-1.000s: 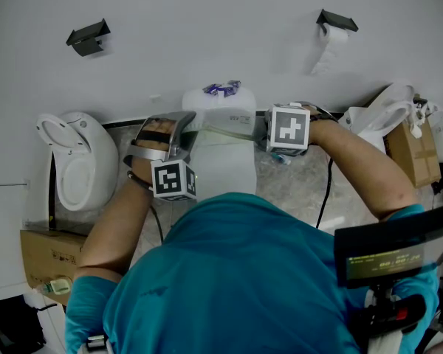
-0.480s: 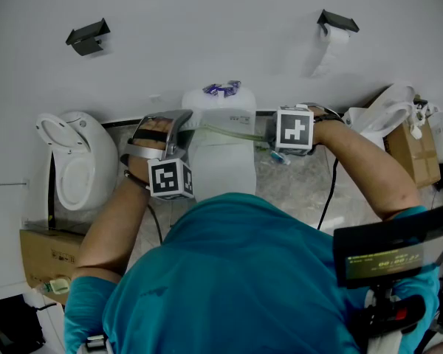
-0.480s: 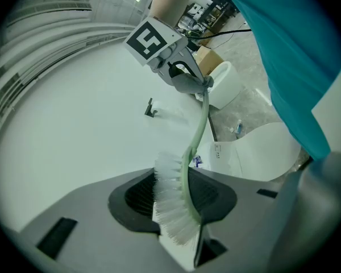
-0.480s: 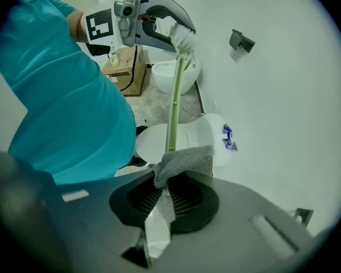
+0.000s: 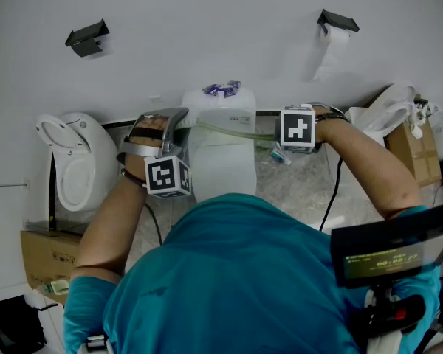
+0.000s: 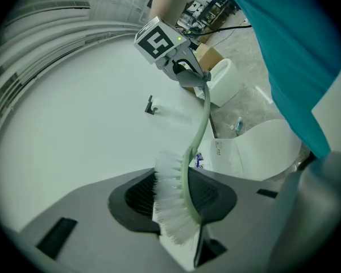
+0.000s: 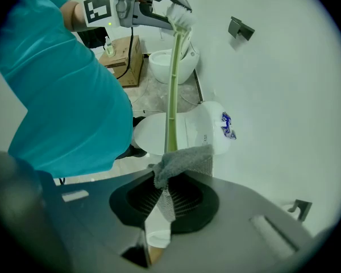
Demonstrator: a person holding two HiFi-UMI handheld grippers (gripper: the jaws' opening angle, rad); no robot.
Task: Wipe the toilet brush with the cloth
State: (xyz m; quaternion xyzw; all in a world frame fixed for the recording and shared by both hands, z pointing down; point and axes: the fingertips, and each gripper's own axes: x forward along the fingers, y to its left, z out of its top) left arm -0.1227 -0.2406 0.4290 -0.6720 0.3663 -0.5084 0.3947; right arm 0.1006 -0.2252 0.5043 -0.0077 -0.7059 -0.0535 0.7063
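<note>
Currently the person bends over a white toilet (image 5: 221, 161) that stands against the far wall (image 5: 207, 43), with a gripper in each hand. The left gripper (image 6: 179, 202) has its jaws closed partway on the head of the toilet brush (image 6: 199, 129). The white bristles (image 6: 169, 201) stick out on the left side between the two dark pads. From there the pale green handle curves away to the right, across the toilet tank, to the right gripper (image 7: 165, 201).

The right gripper points down at the floor. Its jaws are nearly together and pinch a grey cloth (image 7: 184, 162), which is bunched round the handle at that end. So the brush hangs in the air between the two grippers, above the toilet, head on the left and handle end on the right.

A toilet paper roll (image 5: 332, 44) hangs on the wall to the far right. A second white toilet (image 5: 72, 164) stands at the left, with a cardboard box (image 5: 44, 255) nearer on that side.
</note>
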